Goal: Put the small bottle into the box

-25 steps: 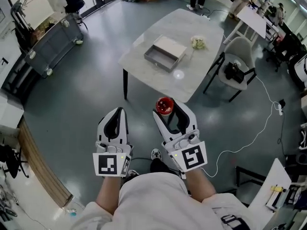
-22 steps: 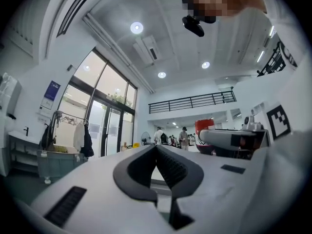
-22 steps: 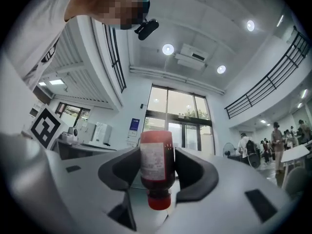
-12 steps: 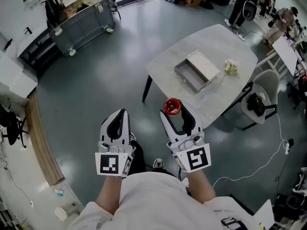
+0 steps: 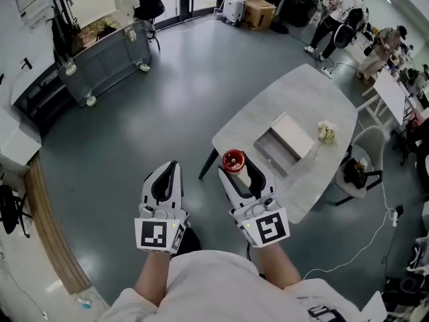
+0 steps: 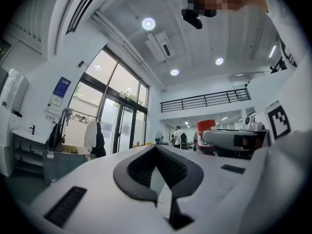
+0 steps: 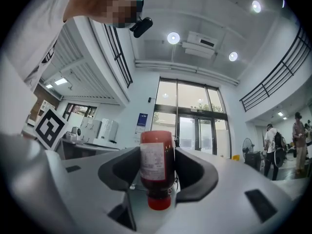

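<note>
Jaws of the right gripper [image 5: 234,169] clamp the small bottle [image 5: 233,160], cap toward its body; the box [image 5: 269,155] lies ahead and rightward near the table's [image 5: 281,102] front edge; left gripper [image 5: 165,174] closed on nothing

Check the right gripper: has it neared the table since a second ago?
Yes. The right gripper, holding the small bottle, now overlaps the table edge; earlier it sat short.

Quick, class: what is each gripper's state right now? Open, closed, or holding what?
Left gripper: closed, nothing between its jaws.
Right gripper: closed on the small bottle.
</note>
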A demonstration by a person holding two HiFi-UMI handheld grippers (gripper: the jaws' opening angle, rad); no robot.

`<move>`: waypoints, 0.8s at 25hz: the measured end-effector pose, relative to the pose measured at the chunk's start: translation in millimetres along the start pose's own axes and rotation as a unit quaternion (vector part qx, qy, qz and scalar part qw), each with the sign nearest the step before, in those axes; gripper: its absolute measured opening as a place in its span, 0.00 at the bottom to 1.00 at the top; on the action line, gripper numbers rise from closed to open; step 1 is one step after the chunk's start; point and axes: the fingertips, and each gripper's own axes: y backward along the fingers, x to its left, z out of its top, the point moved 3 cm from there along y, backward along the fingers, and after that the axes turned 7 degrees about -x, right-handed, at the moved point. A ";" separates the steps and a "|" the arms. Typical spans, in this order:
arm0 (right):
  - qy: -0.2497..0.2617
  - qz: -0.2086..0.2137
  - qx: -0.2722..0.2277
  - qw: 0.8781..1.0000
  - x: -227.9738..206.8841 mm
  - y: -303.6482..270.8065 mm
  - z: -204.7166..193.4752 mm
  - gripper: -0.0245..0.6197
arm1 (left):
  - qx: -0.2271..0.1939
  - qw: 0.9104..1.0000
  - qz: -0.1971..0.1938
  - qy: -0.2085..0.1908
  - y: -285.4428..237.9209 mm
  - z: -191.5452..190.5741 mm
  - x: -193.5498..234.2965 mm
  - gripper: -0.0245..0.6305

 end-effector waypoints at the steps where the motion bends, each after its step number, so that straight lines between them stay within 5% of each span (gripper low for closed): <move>1: 0.001 -0.001 0.005 1.000 2.6 -17.0 -4.4 0.40 | 0.001 1.000 -0.008 0.000 -9.5 0.8 15.4 0.07; 10: -0.054 -0.069 0.031 0.996 -5.7 -121.9 -52.4 0.40 | 0.030 0.996 -0.077 0.034 -85.2 -29.3 115.2 0.07; 15: -0.066 -0.126 0.042 0.989 -50.8 -131.8 -75.1 0.40 | 0.044 0.990 -0.128 0.049 -136.6 -52.1 112.0 0.07; 20: -0.061 -0.198 0.033 0.978 -111.5 -114.5 -88.5 0.40 | 0.057 0.974 -0.214 0.048 -199.7 -78.2 68.2 0.07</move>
